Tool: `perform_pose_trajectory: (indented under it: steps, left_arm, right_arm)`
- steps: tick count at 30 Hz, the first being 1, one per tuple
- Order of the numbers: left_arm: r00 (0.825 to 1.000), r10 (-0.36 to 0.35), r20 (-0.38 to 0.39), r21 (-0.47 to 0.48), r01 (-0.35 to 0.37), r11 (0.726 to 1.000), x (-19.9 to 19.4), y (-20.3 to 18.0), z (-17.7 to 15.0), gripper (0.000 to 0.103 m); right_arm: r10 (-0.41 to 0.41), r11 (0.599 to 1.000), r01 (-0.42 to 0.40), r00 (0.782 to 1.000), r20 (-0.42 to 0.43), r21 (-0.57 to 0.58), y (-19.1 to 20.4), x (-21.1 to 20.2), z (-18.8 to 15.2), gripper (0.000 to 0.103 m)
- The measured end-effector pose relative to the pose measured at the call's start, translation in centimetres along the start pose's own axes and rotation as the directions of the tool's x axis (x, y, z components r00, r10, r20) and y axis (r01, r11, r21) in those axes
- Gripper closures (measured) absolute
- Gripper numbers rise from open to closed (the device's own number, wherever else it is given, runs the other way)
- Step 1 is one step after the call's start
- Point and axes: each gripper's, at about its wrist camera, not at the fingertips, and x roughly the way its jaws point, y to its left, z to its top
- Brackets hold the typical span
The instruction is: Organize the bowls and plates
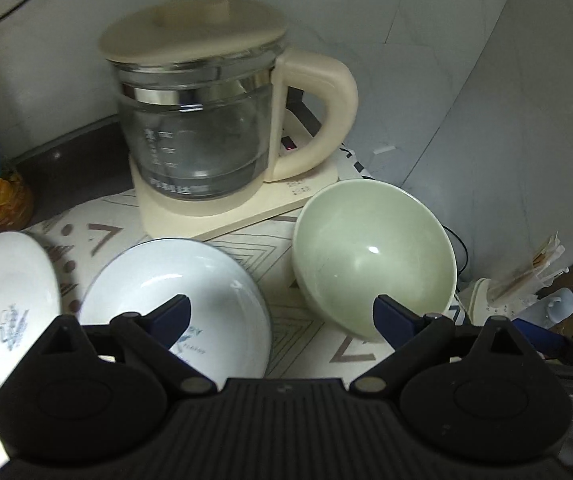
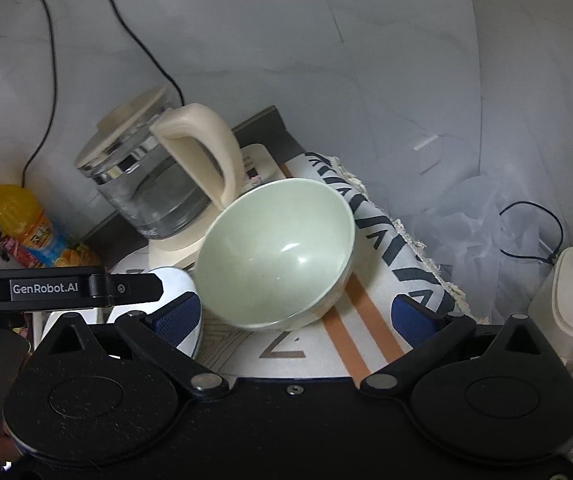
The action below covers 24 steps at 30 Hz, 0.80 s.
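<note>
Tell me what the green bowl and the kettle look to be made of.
Green bowl: probably glazed ceramic, possibly melamine; smooth, glossy pale green with a sharp highlight inside. Kettle: clear glass body, since the water line and printed marks show through, with a shiny metal band; its cream lid, handle and base look like matte plastic.

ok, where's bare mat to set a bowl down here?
Best free patch: the patterned mat in front of the pale green bowl, toward the right gripper. A narrower gap lies between that bowl and the white printed bowl. It is crowded behind, by the glass kettle.
</note>
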Motion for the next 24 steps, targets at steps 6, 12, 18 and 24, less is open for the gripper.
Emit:
perform_pose_trajectory:
  steps: [6,12,18,24]
  left_arm:
    - [1.0,-0.011,0.026,0.012,0.011,1.0,1.5,-0.5,0.8,0.009]
    - [1.0,0.0,-0.002,-0.012,0.0,1.0,3.8,-0.7,1.1,0.027]
    - [1.0,-0.018,-0.024,-0.022,0.018,1.0,6.0,-0.6,0.7,0.038]
    - [0.999,-0.023,-0.047,-0.033,0.021,0.999,7.6,-0.8,0.4,0.064]
  right_arm:
    - [-0.031,0.999,0.031,0.999,-0.013,0.031,-0.7,1.6,0.8,0.019]
    - [-0.025,0.996,0.029,0.998,-0.056,0.084,-2.0,3.8,1.2,0.049]
    - [-0.031,0.994,0.041,0.995,-0.099,0.099,-2.3,6.1,1.1,0.068]
    - [-0.054,0.991,0.068,0.991,-0.12,0.114,-2.5,7.7,1.2,0.076]
